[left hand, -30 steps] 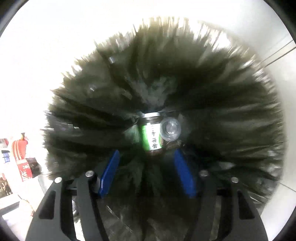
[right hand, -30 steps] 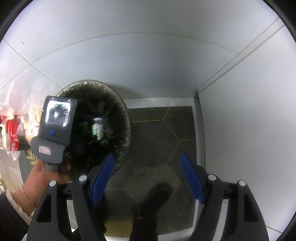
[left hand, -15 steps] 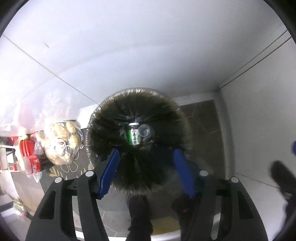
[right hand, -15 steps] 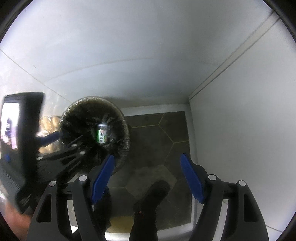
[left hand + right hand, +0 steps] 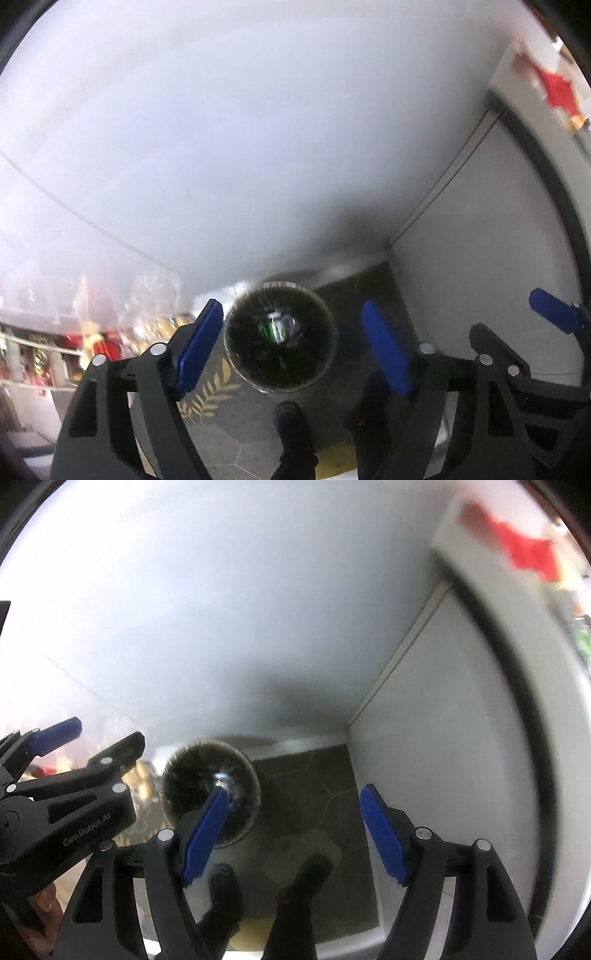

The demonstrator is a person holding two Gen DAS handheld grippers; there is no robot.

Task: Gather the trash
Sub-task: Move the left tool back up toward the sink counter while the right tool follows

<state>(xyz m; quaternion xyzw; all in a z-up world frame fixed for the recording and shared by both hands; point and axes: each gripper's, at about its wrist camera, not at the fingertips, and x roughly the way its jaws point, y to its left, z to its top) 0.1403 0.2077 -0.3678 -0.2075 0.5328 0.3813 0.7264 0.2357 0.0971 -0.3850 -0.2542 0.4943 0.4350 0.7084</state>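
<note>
Far below on the floor stands a round bin with a black liner [image 5: 258, 365]. Inside it lie a green-labelled jar [image 5: 275, 329] and a clear plastic piece [image 5: 292, 325]. My left gripper [image 5: 292, 305] hangs high above the bin and points down at it. Its jaws are opening and nothing is between the blue pads [image 5: 201, 343]. In the right wrist view, my right gripper [image 5: 293, 791] is open and empty, just right of the bin [image 5: 184, 775], and the left gripper [image 5: 109, 731] shows at the left edge.
A person's dark shoes [image 5: 310, 875] stand on the dark hexagon tiles [image 5: 325, 786] near the bin. Clear bags of goods with red items [image 5: 99, 339] sit to the left. White walls meet in a corner, and a white panel with a red decoration [image 5: 557, 92] is at the right.
Both grippers have risen far above the bin, which now looks much smaller. The left one came up out of the bin's mouth and its jaws stand wider. The jar stays in the bin.
</note>
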